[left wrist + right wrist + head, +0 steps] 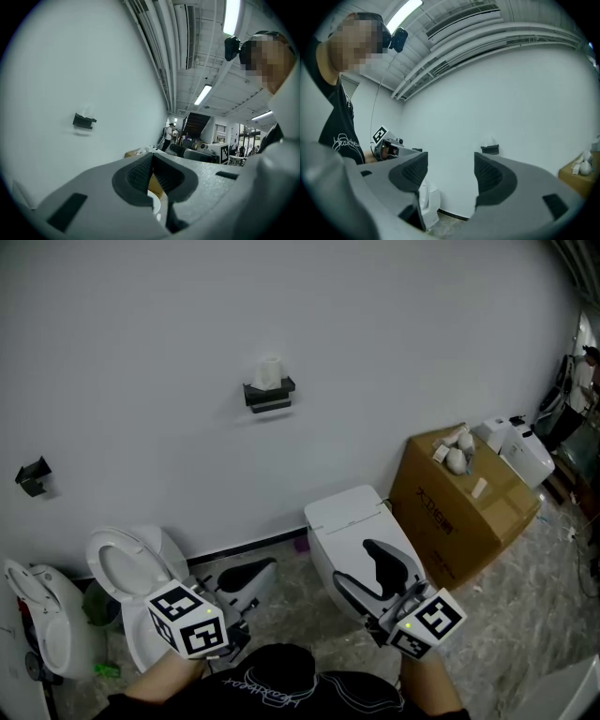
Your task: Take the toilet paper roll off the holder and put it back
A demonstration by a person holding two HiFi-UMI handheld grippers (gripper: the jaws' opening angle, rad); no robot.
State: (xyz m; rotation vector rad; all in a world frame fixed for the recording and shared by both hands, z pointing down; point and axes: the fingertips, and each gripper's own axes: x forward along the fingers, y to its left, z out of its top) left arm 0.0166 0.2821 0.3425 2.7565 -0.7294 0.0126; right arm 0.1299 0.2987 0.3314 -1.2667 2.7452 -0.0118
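The white toilet paper roll (269, 370) stands upright on the black wall holder (269, 396), high on the white wall and far from both grippers. From the left gripper view the holder (84, 121) shows small, at the left. The right gripper view has the holder (490, 149) just above its right jaw, with the roll (490, 141) on top. My left gripper (265, 569) is low at the left, shut with its pads together and nothing held. My right gripper (356, 564) is low at the right, open and empty, and its jaws frame bare wall.
A white toilet (349, 521) stands below the holder, under my right gripper. A toilet with a raised seat (122, 563) is at the left. A cardboard box (469, 512) with small items on top is at the right. A second black holder (33, 475) hangs far left.
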